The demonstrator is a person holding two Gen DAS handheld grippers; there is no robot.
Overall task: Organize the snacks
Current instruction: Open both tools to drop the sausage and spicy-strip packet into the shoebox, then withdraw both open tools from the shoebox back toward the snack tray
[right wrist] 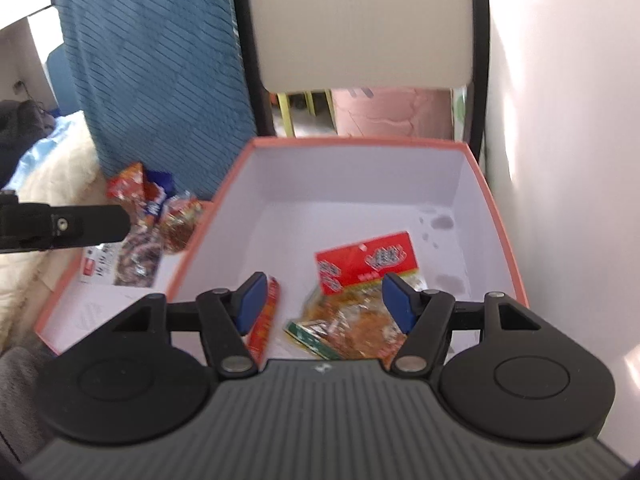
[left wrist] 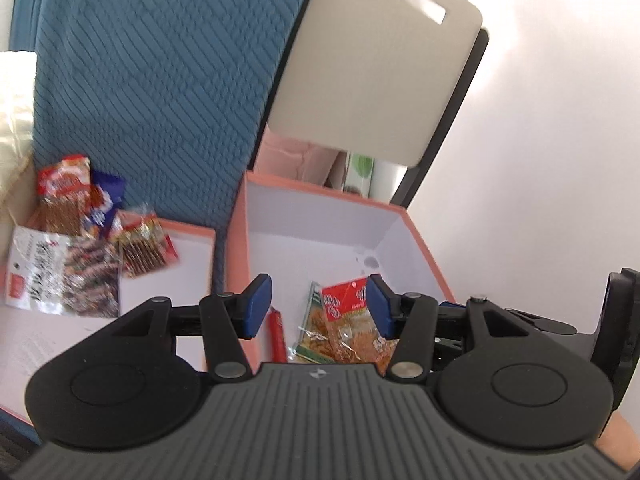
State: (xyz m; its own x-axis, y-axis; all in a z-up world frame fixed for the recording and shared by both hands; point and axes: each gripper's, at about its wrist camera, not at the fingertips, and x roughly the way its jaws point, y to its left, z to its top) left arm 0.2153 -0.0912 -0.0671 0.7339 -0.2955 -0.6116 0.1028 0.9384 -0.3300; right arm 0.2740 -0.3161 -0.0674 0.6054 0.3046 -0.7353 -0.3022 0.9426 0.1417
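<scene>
A salmon-edged box with a white inside holds three snack packets: a red-topped one, a green-edged one and a narrow red one. My left gripper hangs open above them with nothing between its blue pads. My right gripper is also open and empty over the same packets. Left of the box, its shallow lid carries a pile of snacks in red, blue and clear wrappers.
The box sits on a chair with a pale backrest. Beside it is a blue quilted cushion, with a white wall on the right. A black part of the left tool reaches over the lid.
</scene>
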